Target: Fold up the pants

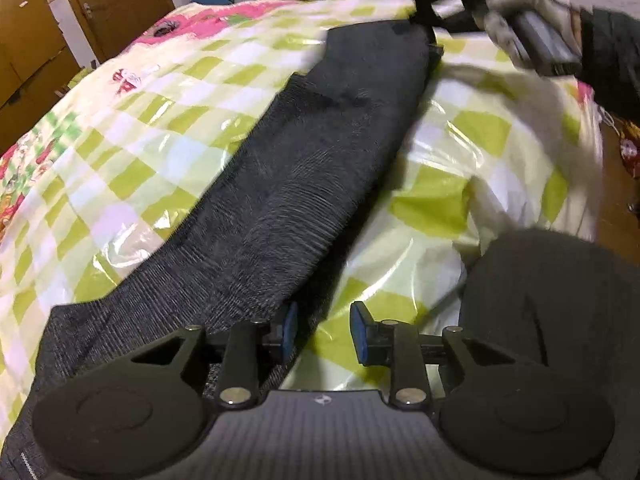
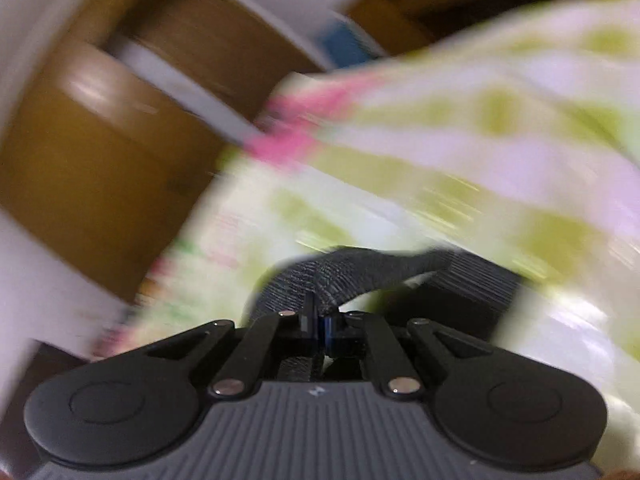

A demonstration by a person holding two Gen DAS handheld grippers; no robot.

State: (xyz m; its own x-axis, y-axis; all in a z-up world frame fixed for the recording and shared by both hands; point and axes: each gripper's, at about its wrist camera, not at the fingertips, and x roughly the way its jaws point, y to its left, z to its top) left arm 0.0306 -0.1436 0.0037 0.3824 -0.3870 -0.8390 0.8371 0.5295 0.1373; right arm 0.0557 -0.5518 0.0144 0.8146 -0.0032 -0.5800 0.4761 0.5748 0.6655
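Bedspread [image 1: 132, 148]; pants [image 1: 304, 184] beyond left gripper [image 1: 324, 332]

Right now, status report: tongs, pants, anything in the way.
Left tongs open, beside the pants. Right tongs shut on the far end, view blurred. Pants stretched along the checked cover. Nothing in the way.

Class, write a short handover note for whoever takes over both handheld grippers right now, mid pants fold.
Left gripper: jaws open, holding nothing, at the near end of the dark grey pants.
Right gripper: jaws shut on the far end of the pants; its view is motion-blurred.
Pants lie stretched lengthwise on the green checkered bedspread.
Done: far end gripped.
Left: probably bring that end over to the near end, then flatten.
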